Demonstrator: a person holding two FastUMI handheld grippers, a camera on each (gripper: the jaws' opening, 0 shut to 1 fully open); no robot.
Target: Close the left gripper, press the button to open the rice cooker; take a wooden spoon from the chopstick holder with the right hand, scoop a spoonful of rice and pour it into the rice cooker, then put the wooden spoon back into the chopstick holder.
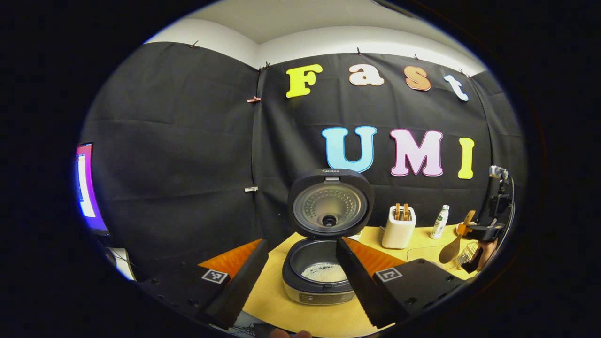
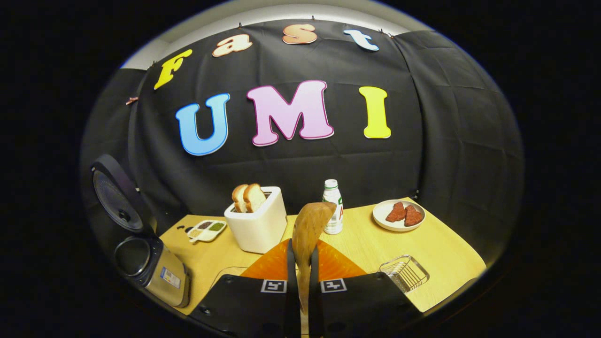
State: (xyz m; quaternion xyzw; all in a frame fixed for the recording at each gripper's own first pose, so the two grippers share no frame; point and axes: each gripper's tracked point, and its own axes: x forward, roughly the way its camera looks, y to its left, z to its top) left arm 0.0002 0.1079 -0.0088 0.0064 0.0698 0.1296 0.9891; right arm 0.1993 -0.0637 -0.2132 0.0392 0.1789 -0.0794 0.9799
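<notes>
The rice cooker (image 1: 319, 277) stands open on the table, its lid (image 1: 330, 203) upright and white rice (image 1: 324, 272) in the pot. My left gripper (image 1: 301, 241) is open in front of it, one finger on each side of the pot, holding nothing. At the far right, my right gripper (image 1: 483, 231) holds the wooden spoon (image 1: 450, 251). In the right gripper view, my right gripper (image 2: 302, 246) is shut on the handle of the wooden spoon (image 2: 311, 223), bowl end pointing up and forward. The rice cooker (image 2: 152, 270) sits far to its left. A metal wire chopstick holder (image 2: 404, 273) lies at the right.
A white toaster (image 2: 257, 227) with two bread slices stands behind the spoon, a small bottle (image 2: 332, 206) beside it. A divided dish of grains (image 2: 206, 230) lies left of the toaster. A plate of red meat pieces (image 2: 399, 215) sits at the back right. A lit screen (image 1: 87, 188) glows at far left.
</notes>
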